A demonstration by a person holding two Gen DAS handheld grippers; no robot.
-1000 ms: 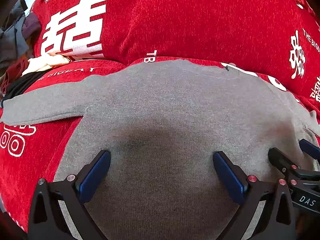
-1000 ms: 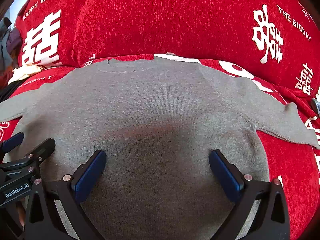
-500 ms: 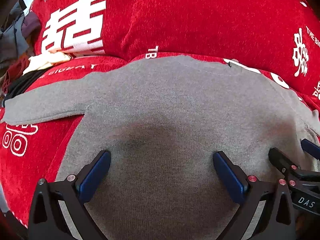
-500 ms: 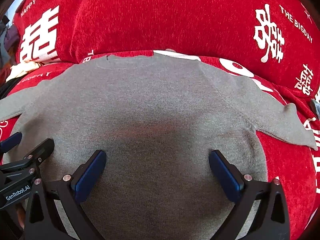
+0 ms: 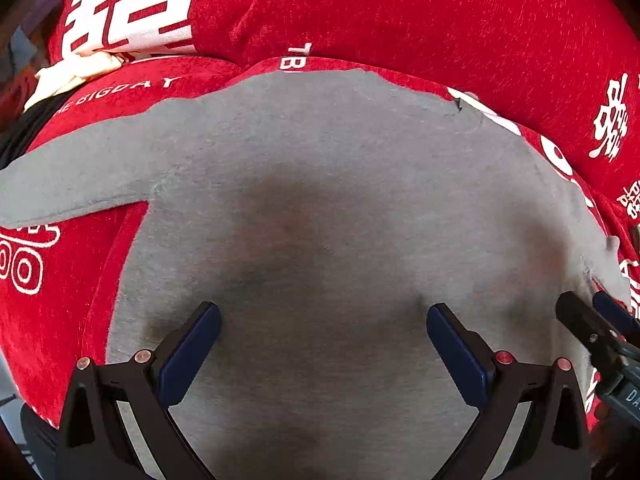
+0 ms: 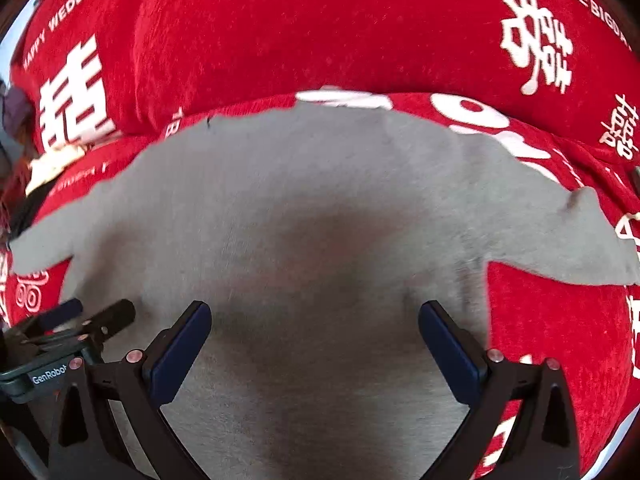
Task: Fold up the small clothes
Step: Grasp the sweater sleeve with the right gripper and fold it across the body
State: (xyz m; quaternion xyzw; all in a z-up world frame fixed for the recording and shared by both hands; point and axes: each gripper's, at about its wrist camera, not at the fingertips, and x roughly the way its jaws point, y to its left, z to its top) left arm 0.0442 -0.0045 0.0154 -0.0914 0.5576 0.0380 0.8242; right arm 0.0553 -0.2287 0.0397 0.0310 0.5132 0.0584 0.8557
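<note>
The grey sweater (image 5: 340, 208) lies flat on the red sofa (image 5: 440, 20), both sleeves spread out, so no fold is made yet. The left gripper (image 5: 322, 332) and right gripper (image 6: 314, 330) are wide and empty above its lower part.

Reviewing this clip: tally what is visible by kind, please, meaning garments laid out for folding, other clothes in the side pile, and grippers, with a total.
Gray sweater spread flat on the red cover: 1
Other clothes, pile at the far left: at least 2 (one cream, one black); exact count unclear
Grippers, both open: 2, the left gripper and the right gripper
Total: at least 5
</note>
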